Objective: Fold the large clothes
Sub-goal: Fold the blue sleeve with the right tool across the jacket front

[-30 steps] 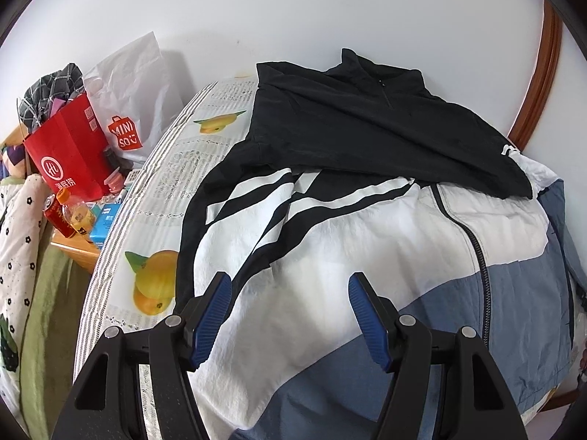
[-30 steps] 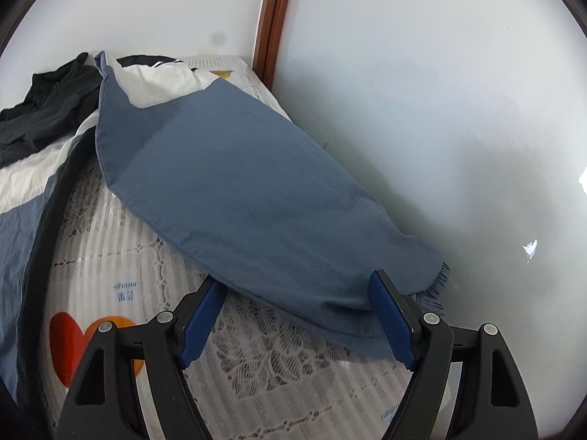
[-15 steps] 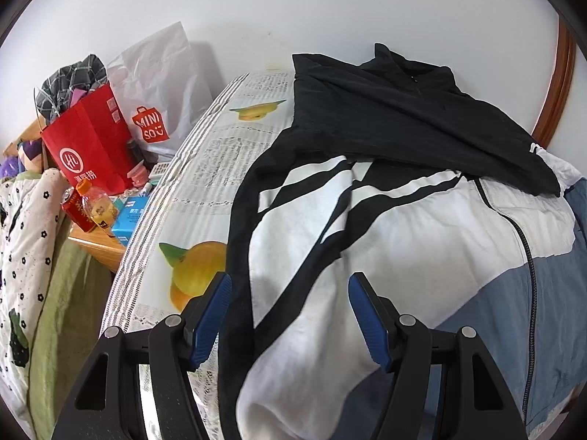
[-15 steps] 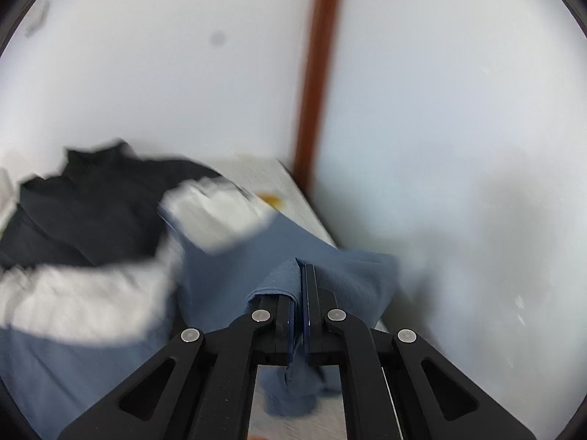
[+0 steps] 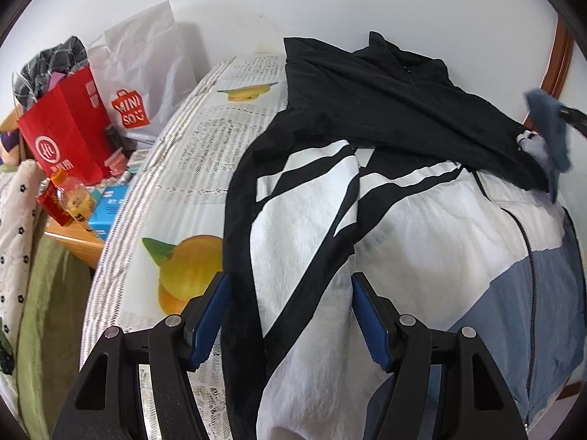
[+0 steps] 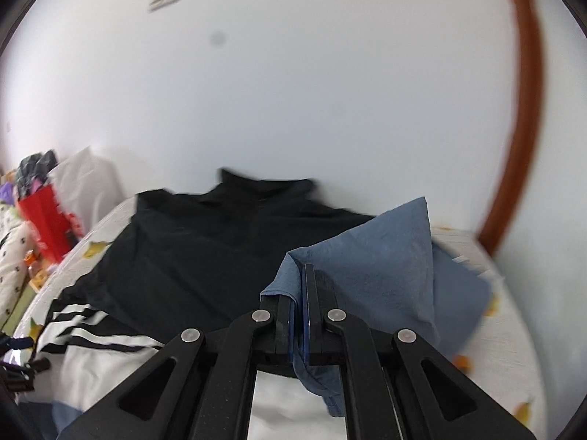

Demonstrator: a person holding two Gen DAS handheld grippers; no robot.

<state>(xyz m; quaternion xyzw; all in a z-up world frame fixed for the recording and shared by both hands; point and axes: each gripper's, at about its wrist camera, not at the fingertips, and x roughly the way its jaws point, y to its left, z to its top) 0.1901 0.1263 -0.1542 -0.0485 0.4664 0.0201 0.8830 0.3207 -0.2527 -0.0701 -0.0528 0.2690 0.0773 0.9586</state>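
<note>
A large black, white and blue jacket [image 5: 422,242] lies spread on the bed, also seen in the right wrist view [image 6: 205,256]. My left gripper [image 5: 290,315] is open, its blue pads on either side of the jacket's left sleeve [image 5: 293,256], low over it. My right gripper [image 6: 300,293] is shut on the blue sleeve [image 6: 378,267] and holds it lifted over the jacket's body. In the left wrist view the lifted blue sleeve [image 5: 550,139] and the right gripper tip show at the far right.
The bed has a fruit-print cover [image 5: 190,168]. A red bag [image 5: 69,132], a white Miniso bag [image 5: 139,73] and bottles on a wooden stand [image 5: 73,234] are at the left. A wall and a brown door frame [image 6: 521,110] stand behind.
My right gripper closed on the blue sleeve end and lifted it up and leftwards over the jacket. My left gripper moved left, from the jacket's body to astride the left sleeve.
</note>
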